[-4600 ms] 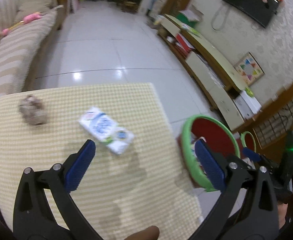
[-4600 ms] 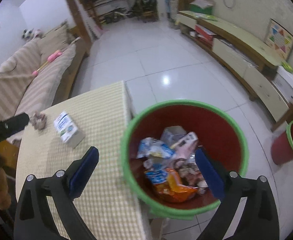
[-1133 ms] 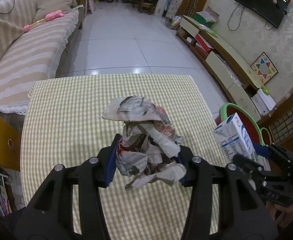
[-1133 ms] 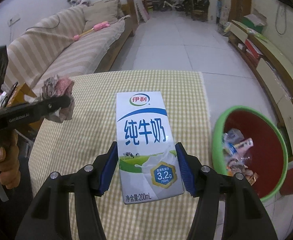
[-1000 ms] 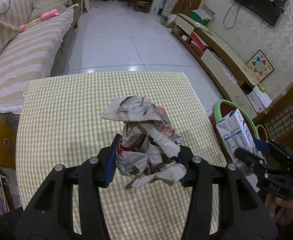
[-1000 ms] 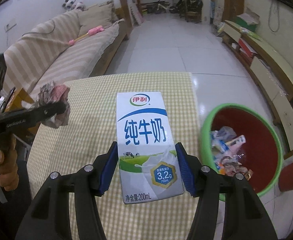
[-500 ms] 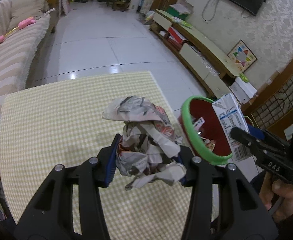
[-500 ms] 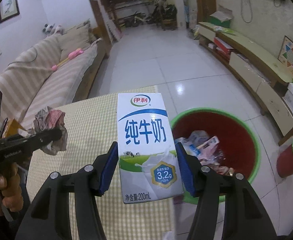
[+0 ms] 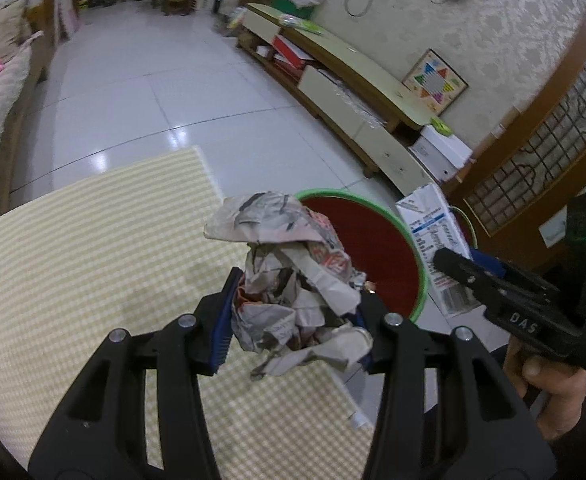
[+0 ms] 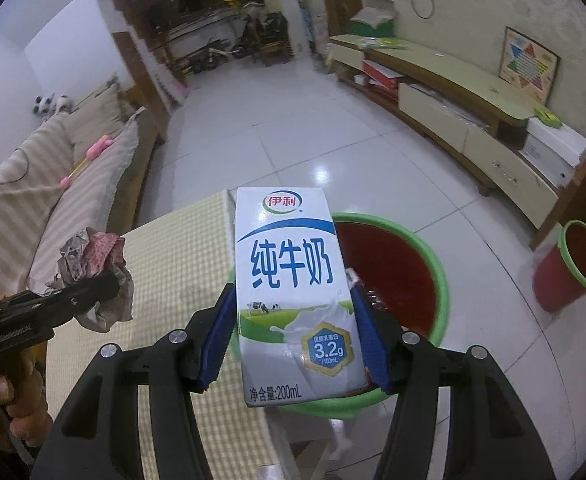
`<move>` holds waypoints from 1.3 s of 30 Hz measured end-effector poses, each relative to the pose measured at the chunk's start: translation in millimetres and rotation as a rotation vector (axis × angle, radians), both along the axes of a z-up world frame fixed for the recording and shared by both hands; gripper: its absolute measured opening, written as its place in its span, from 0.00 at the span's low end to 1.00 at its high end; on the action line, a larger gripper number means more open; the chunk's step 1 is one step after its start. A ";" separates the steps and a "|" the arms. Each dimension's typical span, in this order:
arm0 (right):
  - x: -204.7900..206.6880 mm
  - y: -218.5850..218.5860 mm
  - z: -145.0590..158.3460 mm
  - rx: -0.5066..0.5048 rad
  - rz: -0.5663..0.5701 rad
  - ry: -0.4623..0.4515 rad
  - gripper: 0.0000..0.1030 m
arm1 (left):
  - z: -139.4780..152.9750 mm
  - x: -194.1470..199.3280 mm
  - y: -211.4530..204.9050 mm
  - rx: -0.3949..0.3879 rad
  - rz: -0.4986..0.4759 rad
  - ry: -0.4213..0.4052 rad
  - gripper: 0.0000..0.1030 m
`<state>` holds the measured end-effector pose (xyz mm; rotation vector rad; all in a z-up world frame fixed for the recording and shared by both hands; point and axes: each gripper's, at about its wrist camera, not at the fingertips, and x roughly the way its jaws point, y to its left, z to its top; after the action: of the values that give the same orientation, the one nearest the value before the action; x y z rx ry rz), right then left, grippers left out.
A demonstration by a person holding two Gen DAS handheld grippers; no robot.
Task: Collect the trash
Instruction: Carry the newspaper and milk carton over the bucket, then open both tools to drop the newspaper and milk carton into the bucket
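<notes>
My left gripper [image 9: 293,320] is shut on a crumpled newspaper ball [image 9: 289,272], held above the right edge of the yellow checked table [image 9: 93,248]. My right gripper [image 10: 293,336] is shut on a white and blue milk carton [image 10: 293,280], held upright over the near rim of the red bin with a green rim [image 10: 433,260]. The bin [image 9: 377,248] stands on the floor beside the table. The carton [image 9: 433,240] and the right gripper also show in the left wrist view; the newspaper ball [image 10: 93,276] shows in the right wrist view.
A smaller red bin [image 10: 569,268] stands at the right by a wooden screen. A long low TV cabinet [image 10: 453,108] runs along the right wall. A striped sofa [image 10: 53,200] is at the left. White tiled floor [image 10: 293,120] lies beyond the table.
Both grippers, open 4.6 s ago, now hold trash. In the last second both have moved right from over the table toward the bin.
</notes>
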<state>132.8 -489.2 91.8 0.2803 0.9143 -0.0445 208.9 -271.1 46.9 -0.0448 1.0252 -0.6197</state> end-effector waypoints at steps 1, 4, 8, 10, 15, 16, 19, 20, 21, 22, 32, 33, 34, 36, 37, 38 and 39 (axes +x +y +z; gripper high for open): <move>-0.3 -3.6 -1.3 0.003 -0.008 0.003 0.54 | -1.0 0.2 -5.8 0.001 -0.012 0.002 0.45; 0.1 -13.6 -4.5 0.007 -0.028 0.012 0.54 | -3.3 1.1 -21.6 -0.004 -0.045 0.014 0.45; 1.5 -23.9 -8.8 0.013 -0.051 0.025 0.54 | -4.7 3.1 -41.1 -0.003 -0.081 0.017 0.45; 3.8 -28.4 -10.6 0.018 -0.056 0.031 0.54 | -5.5 3.7 -51.9 -0.001 -0.099 0.017 0.45; 6.8 -36.0 -16.0 0.012 -0.077 0.049 0.54 | -5.8 8.2 -67.8 -0.009 -0.125 0.027 0.45; 7.4 -36.8 -16.7 0.006 -0.082 0.052 0.54 | -6.4 11.2 -70.3 -0.028 -0.130 0.044 0.45; 8.4 -39.7 -21.2 0.000 -0.093 0.063 0.54 | -8.4 18.3 -73.5 -0.048 -0.125 0.071 0.45; 9.1 -40.1 -22.7 0.004 -0.093 0.068 0.54 | -8.7 19.8 -75.0 -0.051 -0.125 0.076 0.45; 10.4 -40.0 -24.1 0.004 -0.092 0.072 0.54 | -9.6 21.8 -77.3 -0.060 -0.126 0.088 0.45; 11.2 -39.0 -24.8 0.003 -0.091 0.076 0.54 | -11.2 24.3 -78.0 -0.070 -0.124 0.104 0.45; 13.6 -37.8 -30.1 -0.003 -0.086 0.097 0.54 | -16.8 32.7 -92.8 -0.077 -0.110 0.136 0.47; 13.1 -37.4 -29.9 -0.004 -0.088 0.095 0.54 | -16.3 33.7 -94.0 -0.077 -0.107 0.135 0.48; 13.7 -36.8 -29.5 -0.006 -0.090 0.091 0.54 | -15.6 35.4 -95.0 -0.084 -0.104 0.137 0.48; 14.6 -37.3 -28.9 -0.006 -0.089 0.087 0.54 | -14.4 38.9 -95.2 -0.098 -0.094 0.142 0.58; 15.4 -37.3 -29.3 -0.006 -0.086 0.089 0.54 | -13.4 41.1 -94.9 -0.104 -0.086 0.144 0.61; 16.2 -36.6 -29.9 -0.007 -0.084 0.090 0.55 | -12.7 43.2 -94.6 -0.112 -0.082 0.145 0.70; 16.9 -36.5 -30.1 -0.010 -0.082 0.091 0.55 | -10.4 44.6 -92.6 -0.126 -0.075 0.141 0.82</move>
<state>149.7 -525.7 61.8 0.3083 0.9926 -0.1388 253.5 -363.7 36.5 -0.1628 1.1269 -0.7572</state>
